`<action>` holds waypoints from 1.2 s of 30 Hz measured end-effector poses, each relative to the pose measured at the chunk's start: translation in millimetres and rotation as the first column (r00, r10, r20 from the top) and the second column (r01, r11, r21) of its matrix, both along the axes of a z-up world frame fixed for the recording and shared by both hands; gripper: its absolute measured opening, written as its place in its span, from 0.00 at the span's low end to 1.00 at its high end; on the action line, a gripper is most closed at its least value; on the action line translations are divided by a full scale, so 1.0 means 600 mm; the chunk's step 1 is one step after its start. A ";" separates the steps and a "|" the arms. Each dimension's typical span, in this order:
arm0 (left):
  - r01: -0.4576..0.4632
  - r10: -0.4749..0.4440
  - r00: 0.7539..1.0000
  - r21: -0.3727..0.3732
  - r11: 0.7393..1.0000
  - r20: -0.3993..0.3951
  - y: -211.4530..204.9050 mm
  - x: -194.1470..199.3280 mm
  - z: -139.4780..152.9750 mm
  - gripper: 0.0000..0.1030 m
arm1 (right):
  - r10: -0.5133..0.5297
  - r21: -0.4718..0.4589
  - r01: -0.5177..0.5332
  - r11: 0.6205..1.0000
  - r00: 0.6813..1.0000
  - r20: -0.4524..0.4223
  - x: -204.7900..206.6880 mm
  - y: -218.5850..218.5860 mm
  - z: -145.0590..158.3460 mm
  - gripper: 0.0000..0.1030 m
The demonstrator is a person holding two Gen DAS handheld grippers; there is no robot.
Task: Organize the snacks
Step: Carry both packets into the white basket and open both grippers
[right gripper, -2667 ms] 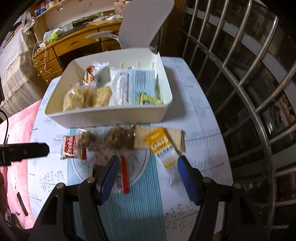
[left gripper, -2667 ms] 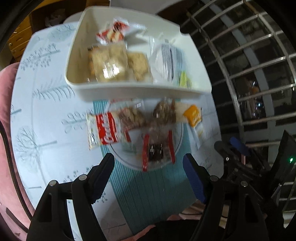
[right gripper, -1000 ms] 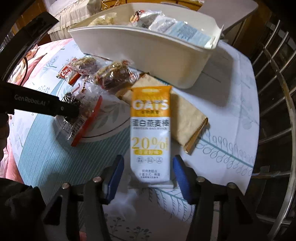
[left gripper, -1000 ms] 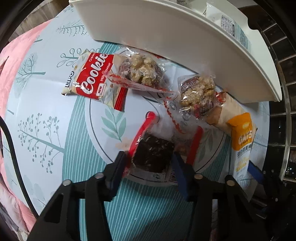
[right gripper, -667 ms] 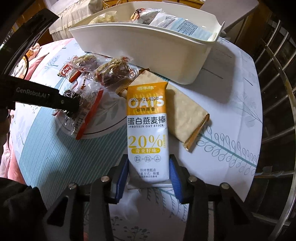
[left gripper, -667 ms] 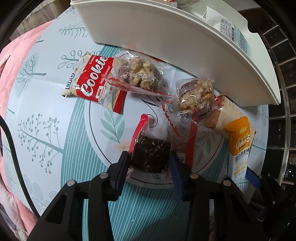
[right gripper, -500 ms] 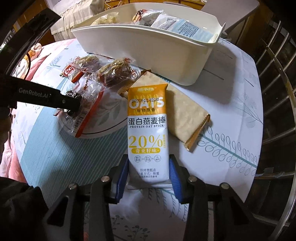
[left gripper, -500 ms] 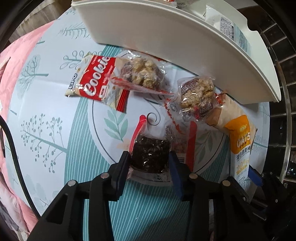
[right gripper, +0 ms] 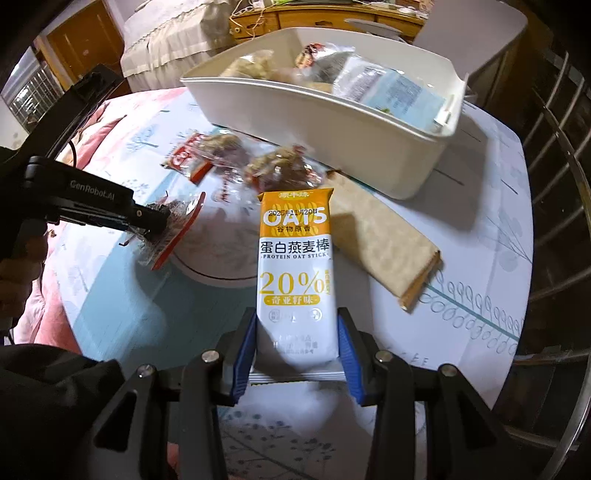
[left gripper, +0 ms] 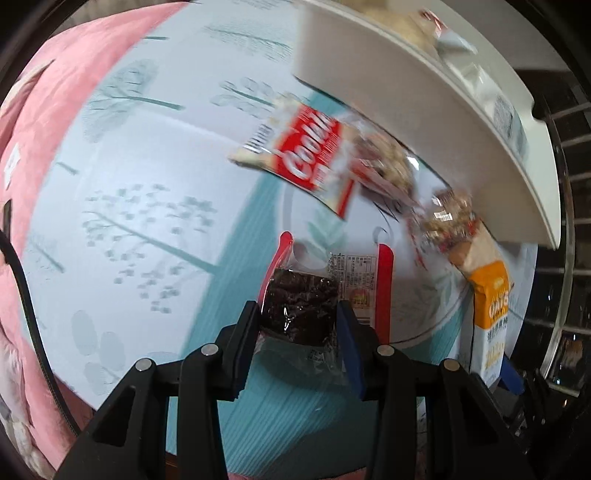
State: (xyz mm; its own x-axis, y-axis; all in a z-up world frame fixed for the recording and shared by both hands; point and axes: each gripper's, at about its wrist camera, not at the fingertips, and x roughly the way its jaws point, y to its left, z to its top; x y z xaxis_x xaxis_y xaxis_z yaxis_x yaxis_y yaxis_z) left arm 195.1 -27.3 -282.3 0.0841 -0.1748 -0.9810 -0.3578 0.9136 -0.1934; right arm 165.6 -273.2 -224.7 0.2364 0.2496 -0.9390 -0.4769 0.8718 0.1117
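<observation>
My left gripper [left gripper: 297,321] is shut on a dark brownie in a clear, red-edged wrapper [left gripper: 301,308], lifted off the round table; the same packet [right gripper: 173,227] shows at the left of the right wrist view. My right gripper [right gripper: 297,339] is shut on the lower end of a white and orange oat stick packet [right gripper: 295,266], raised a little above the cloth. The white bin [right gripper: 332,122] behind holds several bagged snacks. In front of it lie a red cookie packet [left gripper: 306,155], two clear bags of clusters [right gripper: 280,170] and a tan wafer packet [right gripper: 384,251].
The round table wears a pale blue printed cloth [left gripper: 147,184] with a teal striped mat [right gripper: 110,288]. A metal railing [right gripper: 561,184] runs along the right. A pink cushion [left gripper: 48,110] lies at the left, and wooden furniture [right gripper: 332,18] stands beyond the bin.
Both grippers closed on their packets. The left one lifted the brownie and swung it to the left across the table. The right one raised the oat stick slightly.
</observation>
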 end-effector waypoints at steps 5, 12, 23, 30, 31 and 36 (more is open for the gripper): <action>-0.019 0.019 1.000 0.004 1.000 0.025 0.049 0.006 0.040 0.39 | 0.019 0.033 -0.020 0.999 1.000 0.014 0.005 0.030 0.027 0.40; 0.028 -0.029 0.996 0.018 0.999 0.084 0.112 0.044 0.129 0.39 | 0.020 0.090 -0.027 0.996 0.997 0.081 0.023 0.067 0.079 0.40; 0.211 -0.222 0.958 0.076 0.975 0.180 0.082 0.172 0.240 0.39 | -0.153 0.140 0.126 0.982 0.966 0.208 0.109 0.079 0.145 0.40; 0.350 -0.357 0.903 0.074 0.934 0.238 0.039 0.260 0.250 0.40 | -0.325 0.152 0.292 0.944 0.904 0.278 0.156 0.052 0.154 0.40; 0.367 -0.372 0.896 0.070 0.928 0.242 0.032 0.269 0.248 0.40 | -0.358 0.153 0.327 0.933 0.889 0.286 0.163 0.045 0.152 0.40; 0.470 -0.462 0.844 0.039 0.882 0.274 -0.017 0.306 0.221 0.40 | -0.459 0.152 0.433 0.889 0.836 0.301 0.182 0.021 0.136 0.40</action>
